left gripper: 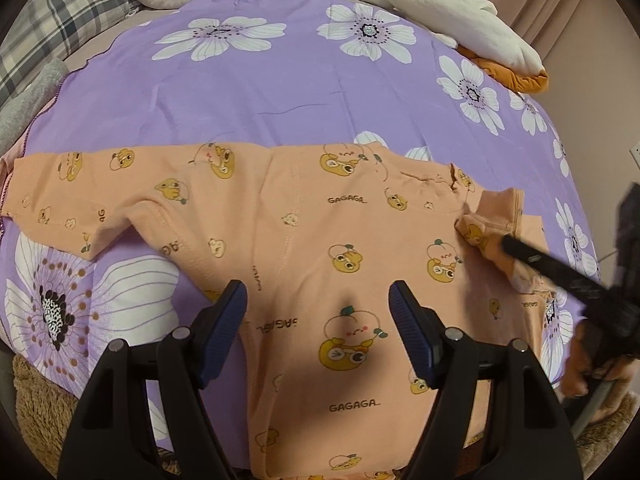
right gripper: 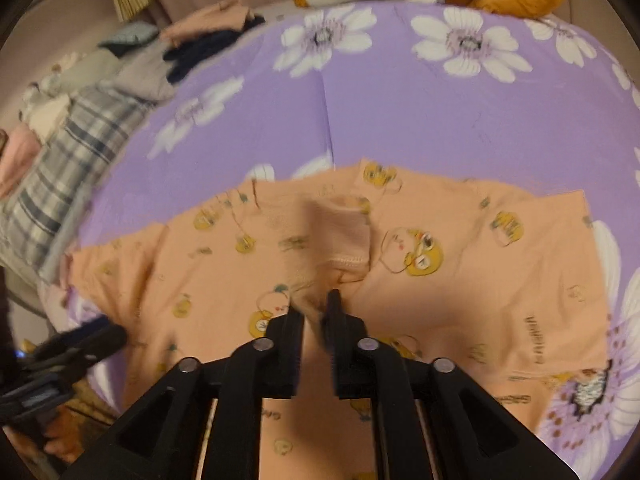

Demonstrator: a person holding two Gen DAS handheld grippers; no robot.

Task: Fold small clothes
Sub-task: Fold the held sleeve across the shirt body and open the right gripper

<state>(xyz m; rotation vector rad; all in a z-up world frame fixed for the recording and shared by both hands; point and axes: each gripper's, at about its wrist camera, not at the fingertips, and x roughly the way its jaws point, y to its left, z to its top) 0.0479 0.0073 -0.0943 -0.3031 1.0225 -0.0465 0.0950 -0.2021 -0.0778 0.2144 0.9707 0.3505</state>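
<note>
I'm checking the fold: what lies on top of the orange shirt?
One sleeve is folded onto the shirt, with the right gripper at it. What the sleeve covers is hidden.

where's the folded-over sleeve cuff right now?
The sleeve cuff lies on the peach shirt, centre of the right wrist view, just ahead of the right claw; in the left wrist view it sits at the shirt's right edge.

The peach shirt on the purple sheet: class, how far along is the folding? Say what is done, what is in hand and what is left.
Done: the peach shirt lies spread flat on the purple sheet, and one sleeve is folded in over the body. In hand: the right gripper has jaws narrowly apart at that sleeve's cuff. Left: the other sleeve lies stretched out, the body is unfolded, and the left gripper hovers open over the hem.
</note>
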